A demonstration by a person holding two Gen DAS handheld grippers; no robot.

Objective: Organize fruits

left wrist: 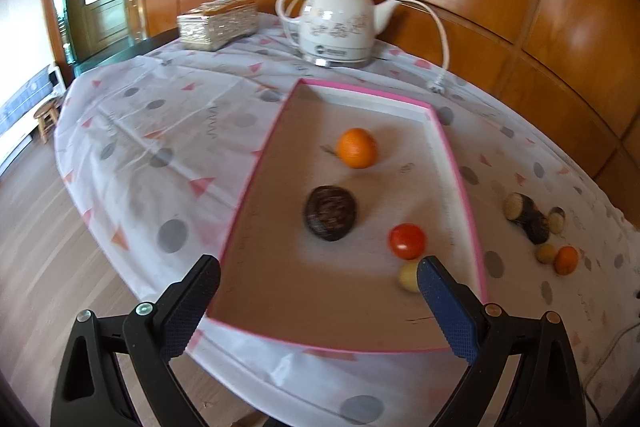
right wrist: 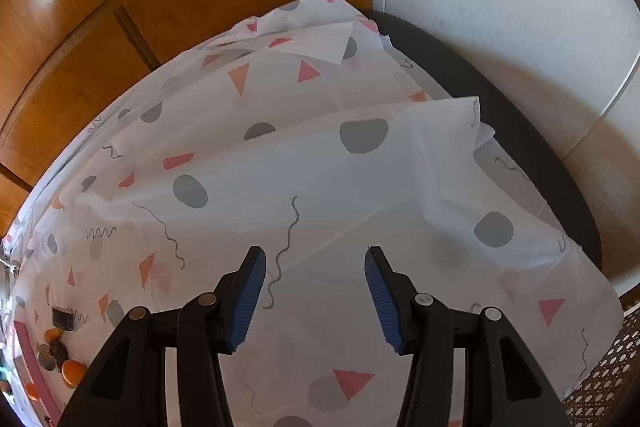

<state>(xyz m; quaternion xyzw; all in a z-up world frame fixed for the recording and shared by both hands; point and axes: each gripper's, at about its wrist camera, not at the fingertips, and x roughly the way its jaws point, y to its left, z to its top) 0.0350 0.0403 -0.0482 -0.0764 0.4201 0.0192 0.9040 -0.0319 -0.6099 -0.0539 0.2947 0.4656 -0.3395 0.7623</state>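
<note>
Left tongs [left wrist: 318,267]: wide open, nothing between. Hang over the near end of the pink-edged box [left wrist: 460,163] on the tabletop [left wrist: 168,131].

Right tongs [right wrist: 315,255]: partly open, nothing held. Point down at bare, wrinkly cloth [right wrist: 360,187], well away from any fruit.

Inside the box: an orange [left wrist: 357,148] toward 12 o'clock, a dark round fruit [left wrist: 330,213] in the middle, a red fruit [left wrist: 407,241] toward 4 o'clock, and a small yellow fruit [left wrist: 408,277] at 5 o'clock, right beside one tong finger [left wrist: 444,303].

Still outside, at 3 o'clock from the box: a little heap of brown fruits [left wrist: 528,217], a tan ball [left wrist: 546,253] and a small orange one [left wrist: 566,260].

What could go wrong:
- Could bump the yellow fruit by mistake, being so close to that finger. Might then roll into the red one.
- Round fruits, so easy to send rolling across the tabletop, maybe over the edge.
- Might squash the red fruit if squeezed too hard; looks soft.
- Loose, folded cloth. Could catch on the tongs and pull the box and heap along.
- Plug [left wrist: 436,85] and cord from the white kettle [left wrist: 340,23] near the box at 1 o'clock. Could snag there.

Writing: only a small dark mark low on the kettle, too blurry to read. Squiggles on the cloth are just pattern, not words. Nothing readable on the tissue box [left wrist: 218,23] at 11 o'clock.
</note>
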